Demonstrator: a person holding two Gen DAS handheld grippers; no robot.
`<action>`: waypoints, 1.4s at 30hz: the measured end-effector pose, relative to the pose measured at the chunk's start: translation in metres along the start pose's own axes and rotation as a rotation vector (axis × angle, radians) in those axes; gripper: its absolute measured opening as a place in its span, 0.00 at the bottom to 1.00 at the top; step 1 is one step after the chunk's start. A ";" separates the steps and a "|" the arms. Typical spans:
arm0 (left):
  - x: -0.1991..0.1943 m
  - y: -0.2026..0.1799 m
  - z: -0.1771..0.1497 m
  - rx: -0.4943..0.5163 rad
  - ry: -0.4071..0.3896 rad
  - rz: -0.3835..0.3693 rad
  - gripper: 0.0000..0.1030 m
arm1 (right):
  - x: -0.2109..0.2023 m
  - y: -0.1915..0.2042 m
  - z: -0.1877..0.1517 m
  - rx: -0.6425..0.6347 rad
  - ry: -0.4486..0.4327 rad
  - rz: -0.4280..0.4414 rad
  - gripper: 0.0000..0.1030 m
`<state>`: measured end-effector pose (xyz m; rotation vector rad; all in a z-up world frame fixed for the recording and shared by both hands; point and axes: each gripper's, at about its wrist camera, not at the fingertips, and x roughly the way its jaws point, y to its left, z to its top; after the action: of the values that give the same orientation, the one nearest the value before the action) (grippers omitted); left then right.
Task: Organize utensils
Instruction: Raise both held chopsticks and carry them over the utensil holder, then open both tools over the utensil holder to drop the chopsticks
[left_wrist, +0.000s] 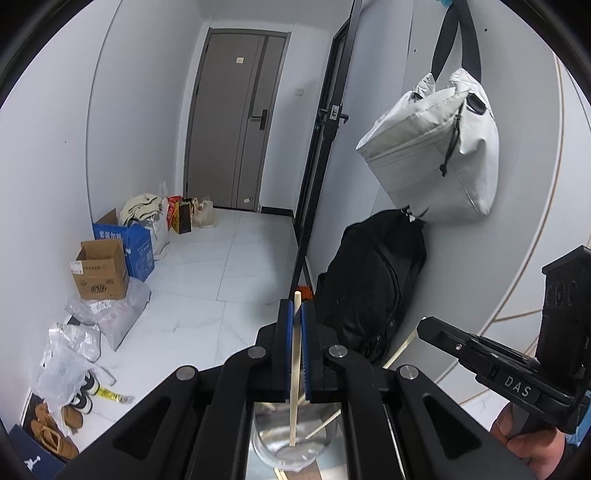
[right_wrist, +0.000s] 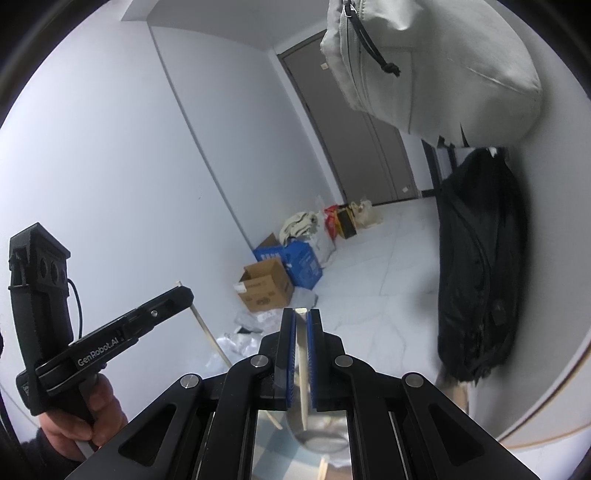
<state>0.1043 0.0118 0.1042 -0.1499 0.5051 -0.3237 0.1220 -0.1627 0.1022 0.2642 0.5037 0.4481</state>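
In the left wrist view my left gripper (left_wrist: 296, 306) is shut on a pale wooden chopstick (left_wrist: 294, 369), held upright. Its lower end hangs over a shiny cup (left_wrist: 269, 424) with another chopstick (left_wrist: 325, 422) leaning in it. At the right edge a hand holds my right gripper (left_wrist: 423, 325), with a stick (left_wrist: 400, 350) slanting below its tip. In the right wrist view my right gripper (right_wrist: 301, 314) is shut on a pale chopstick (right_wrist: 303, 369) above the same cup (right_wrist: 325, 435). My left gripper (right_wrist: 186, 293) shows at the left with its chopstick (right_wrist: 207, 332).
A grey bag (left_wrist: 436, 147) hangs on the right wall above a black backpack (left_wrist: 373, 288). Cardboard boxes (left_wrist: 99, 273), a blue box (left_wrist: 136, 247), plastic bags (left_wrist: 70, 362) and shoes (left_wrist: 55, 432) line the left wall. A grey door (left_wrist: 236, 122) closes the hallway.
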 end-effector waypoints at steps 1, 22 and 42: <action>0.005 -0.001 0.003 0.005 0.000 -0.003 0.00 | 0.003 0.000 0.004 -0.006 -0.003 -0.003 0.05; 0.056 0.010 0.007 0.026 0.027 0.014 0.00 | 0.054 -0.010 0.016 -0.052 0.004 -0.027 0.05; 0.077 0.013 -0.017 0.044 0.052 -0.012 0.00 | 0.081 -0.022 0.001 -0.075 0.051 -0.039 0.05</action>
<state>0.1630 -0.0037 0.0520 -0.1026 0.5483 -0.3508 0.1931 -0.1433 0.0627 0.1705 0.5400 0.4362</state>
